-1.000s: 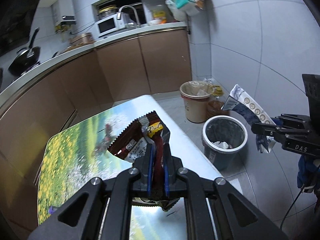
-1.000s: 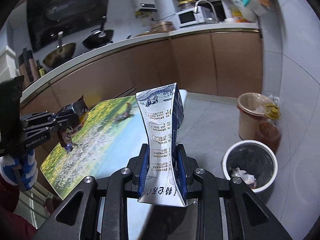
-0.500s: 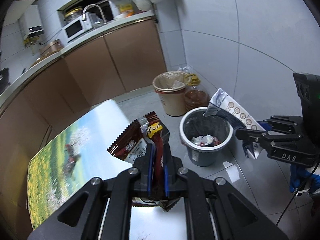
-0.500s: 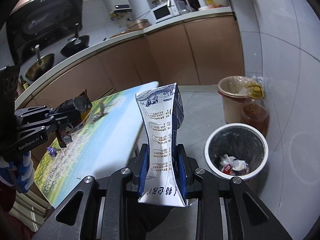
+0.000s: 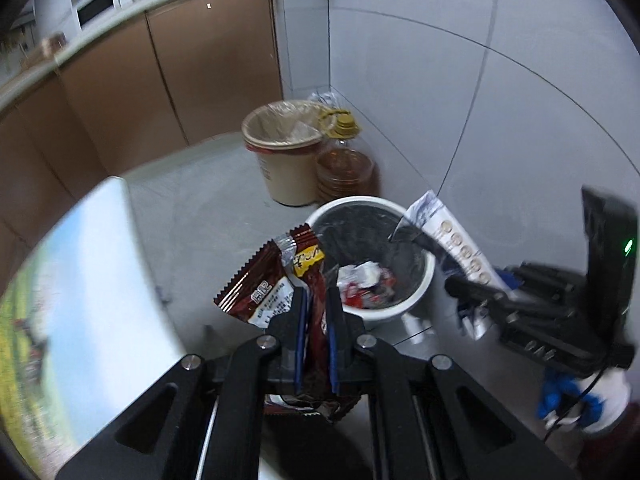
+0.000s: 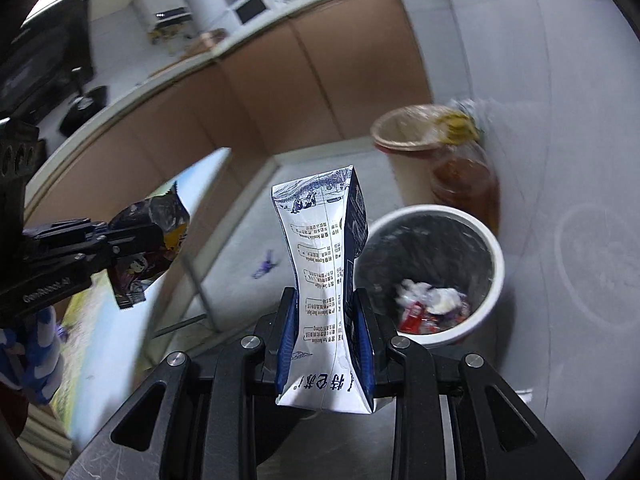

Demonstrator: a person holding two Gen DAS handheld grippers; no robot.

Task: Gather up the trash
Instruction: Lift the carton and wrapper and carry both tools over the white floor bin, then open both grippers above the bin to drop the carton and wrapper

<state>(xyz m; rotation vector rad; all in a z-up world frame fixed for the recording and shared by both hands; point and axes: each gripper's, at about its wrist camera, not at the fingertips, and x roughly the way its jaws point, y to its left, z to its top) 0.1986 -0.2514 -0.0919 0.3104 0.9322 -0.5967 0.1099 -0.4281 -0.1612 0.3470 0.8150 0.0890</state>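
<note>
The left gripper (image 5: 316, 312) is clamped on a brown snack wrapper (image 5: 276, 280), whose white label carries Chinese print too small to read. The right gripper (image 6: 326, 320) is clamped on a crushed white and blue carton (image 6: 326, 264); blocks of small print run down its face and large blue Chinese characters cross its base, upside down in this view. In the right wrist view the left tool's side bears a blurred word that looks like "GenRobot.AI". In the left wrist view the lettering on the right tool is smeared beyond reading, and a green light (image 5: 629, 245) glows on the device mounted on it.

Both pieces of trash are held in the air near the grey bin (image 6: 490, 264) with the white rim, which holds white and red scraps. A tan bin (image 5: 286, 168) and an oil bottle (image 5: 346, 164) stand behind it by the wall.

Compared with half a second ago, both views have swung toward the bin, which looms larger and nearer. The table (image 5: 92, 264) with its meadow print has slid to the left edge, and the frames are now motion-blurred.
</note>
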